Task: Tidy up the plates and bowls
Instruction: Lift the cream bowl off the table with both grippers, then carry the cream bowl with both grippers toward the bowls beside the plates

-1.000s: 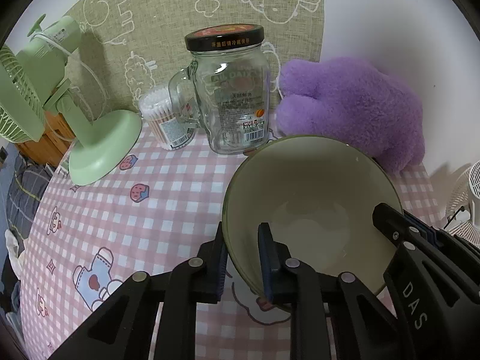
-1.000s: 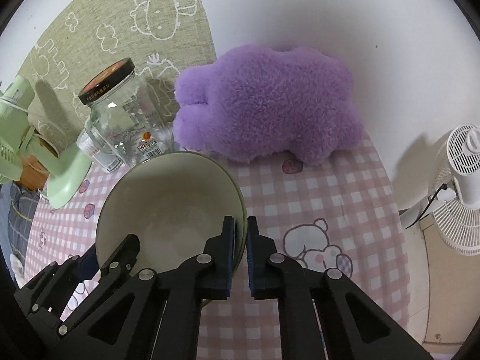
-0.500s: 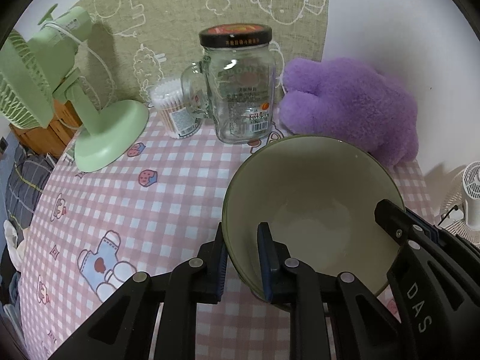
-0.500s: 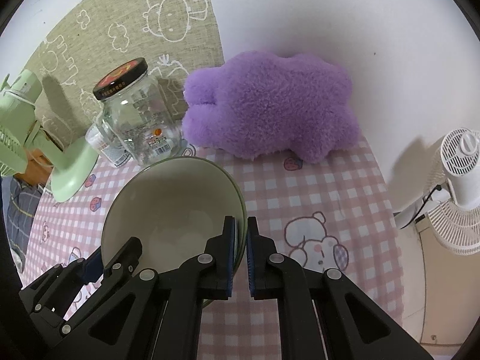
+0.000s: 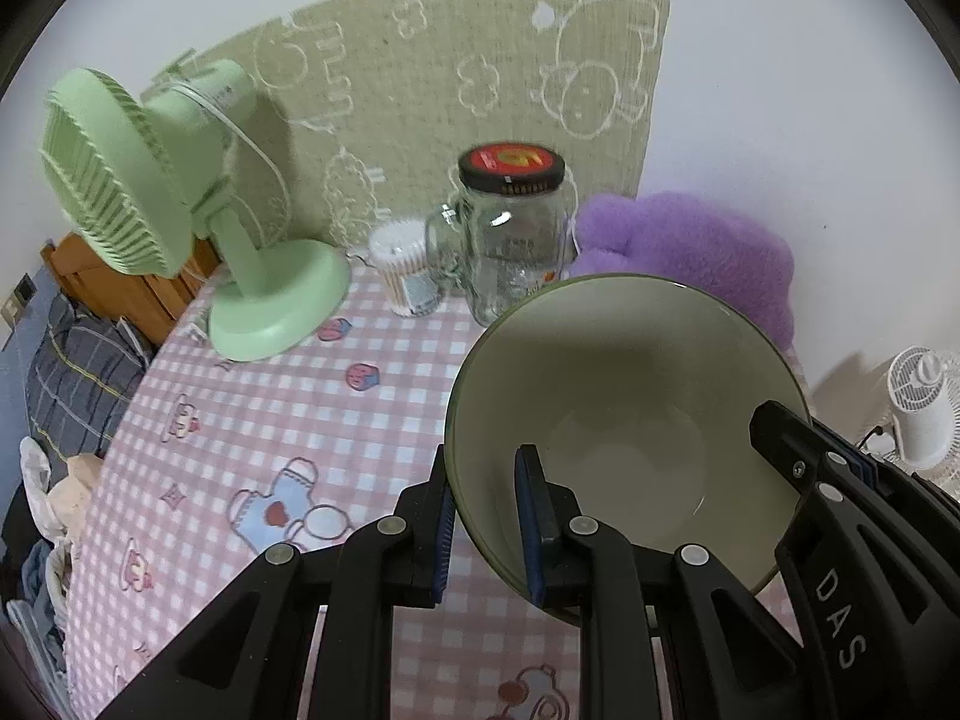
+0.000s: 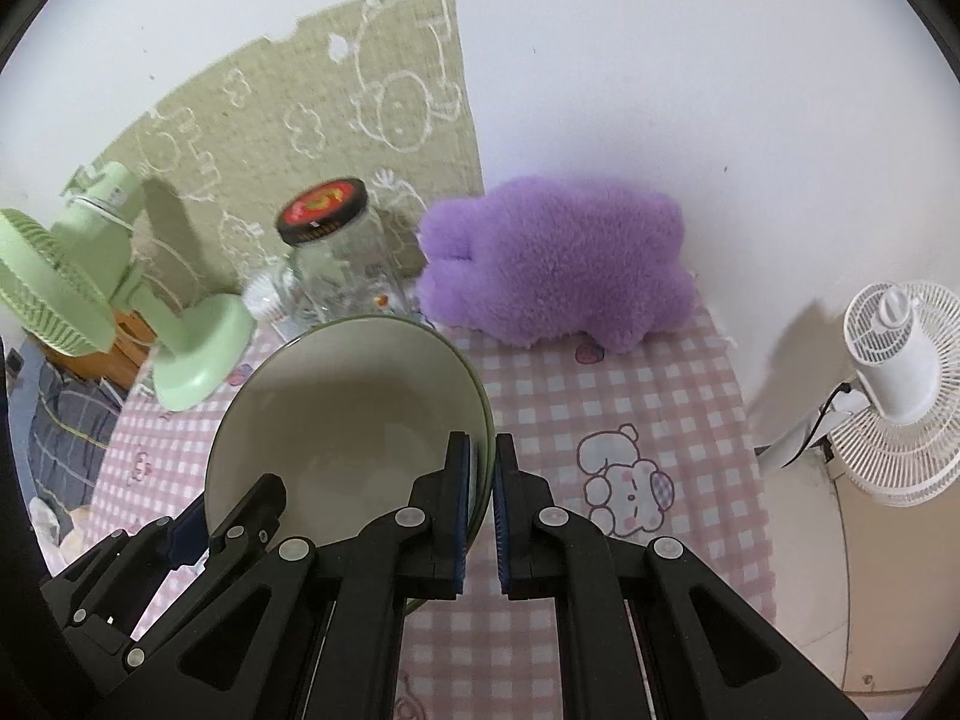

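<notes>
Bowl (image 5: 624,420) hides jar's (image 5: 516,252) base; underside unseen

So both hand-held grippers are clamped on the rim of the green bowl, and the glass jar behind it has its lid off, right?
Not quite. The glass jar has its lid on: a black cap with a red top, clear in the left wrist view. The rest holds: the left hand-held gripper and right hand-held gripper both clamp the green bowl by its rim.

both grippers, left gripper (image 5: 483,510) and right gripper (image 6: 478,489), angled downward, jaws clamped.
</notes>
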Action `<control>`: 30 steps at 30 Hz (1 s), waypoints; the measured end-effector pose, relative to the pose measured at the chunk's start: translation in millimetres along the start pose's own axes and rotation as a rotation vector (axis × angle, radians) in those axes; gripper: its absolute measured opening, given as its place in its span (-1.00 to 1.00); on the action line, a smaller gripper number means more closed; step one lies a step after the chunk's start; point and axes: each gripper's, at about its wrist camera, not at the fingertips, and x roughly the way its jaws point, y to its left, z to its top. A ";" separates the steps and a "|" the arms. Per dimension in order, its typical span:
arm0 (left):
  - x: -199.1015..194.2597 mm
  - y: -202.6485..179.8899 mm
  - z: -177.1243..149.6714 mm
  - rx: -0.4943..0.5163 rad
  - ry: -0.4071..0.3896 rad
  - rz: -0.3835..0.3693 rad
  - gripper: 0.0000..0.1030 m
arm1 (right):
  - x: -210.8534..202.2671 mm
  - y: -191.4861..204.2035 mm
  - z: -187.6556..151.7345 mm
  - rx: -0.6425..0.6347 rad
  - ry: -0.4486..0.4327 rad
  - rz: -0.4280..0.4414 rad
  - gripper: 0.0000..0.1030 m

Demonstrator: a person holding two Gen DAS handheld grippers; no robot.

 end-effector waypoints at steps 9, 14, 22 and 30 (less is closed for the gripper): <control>-48.2 16.1 -5.9 -0.010 -0.051 -0.002 -0.68 | -49.7 18.1 -6.1 -0.005 -0.054 0.011 -0.80; -72.3 31.8 -14.5 -0.025 -0.074 -0.019 -0.68 | -77.6 30.9 -15.0 -0.002 -0.084 0.009 -0.80; -104.1 59.2 -34.3 0.001 -0.090 -0.057 -0.68 | -120.3 58.4 -41.4 0.004 -0.116 -0.024 -0.80; -130.2 86.8 -61.2 0.038 -0.097 -0.107 -0.68 | -155.7 89.1 -71.2 0.019 -0.136 -0.075 -0.80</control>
